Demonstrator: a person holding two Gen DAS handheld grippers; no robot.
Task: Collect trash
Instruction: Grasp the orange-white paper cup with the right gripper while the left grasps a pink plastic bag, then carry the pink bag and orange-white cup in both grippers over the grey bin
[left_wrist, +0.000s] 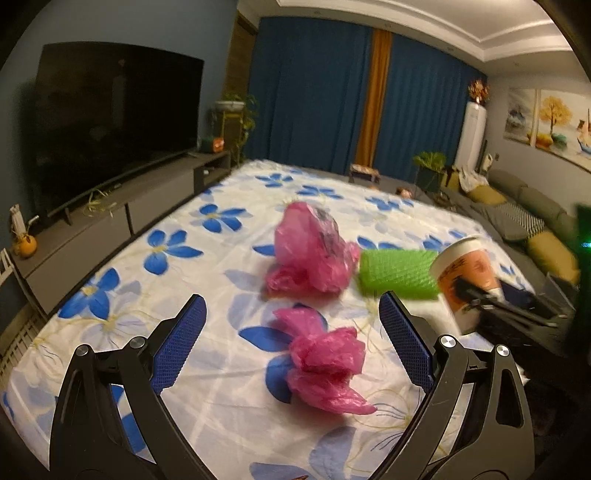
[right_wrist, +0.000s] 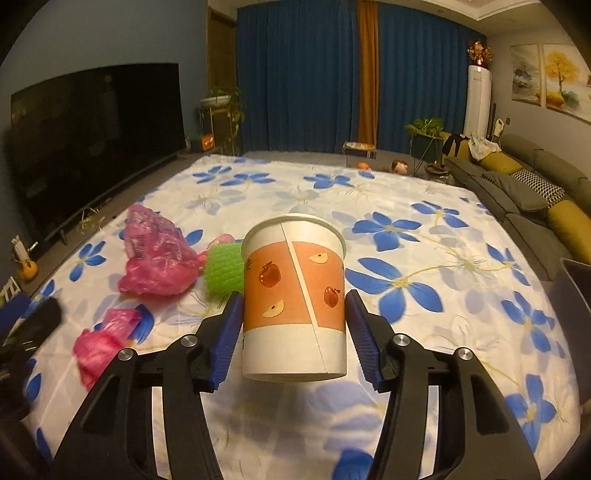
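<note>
— What did you take in first, standing there?

— The bed, really. It filled the room, spread with a white sheet printed in blue flowers. A dark television stood along the left wall, blue curtains hung at the far end, and a sofa ran down the right side.

— And the rubbish?

— All on the sheet. The biggest piece was a crumpled pink plastic bag near the middle. Just beside it on the right lay a roll of green netting, on its side. A second, smaller pink bag lay nearer the foot, apart from the first.

— What about the paper cup?

— The paper cup, white with an orange band and little apples on it, was upright in the right tool. The blue pads sat against its two sides, and its base looked clear of the sheet, with a shadow under it.

— And the left one?

— The left tool hung over the sheet with its jaws spread wide and nothing gripped. The smaller pink bag showed in the gap between them, lying flat on the bed, untouched.
</note>
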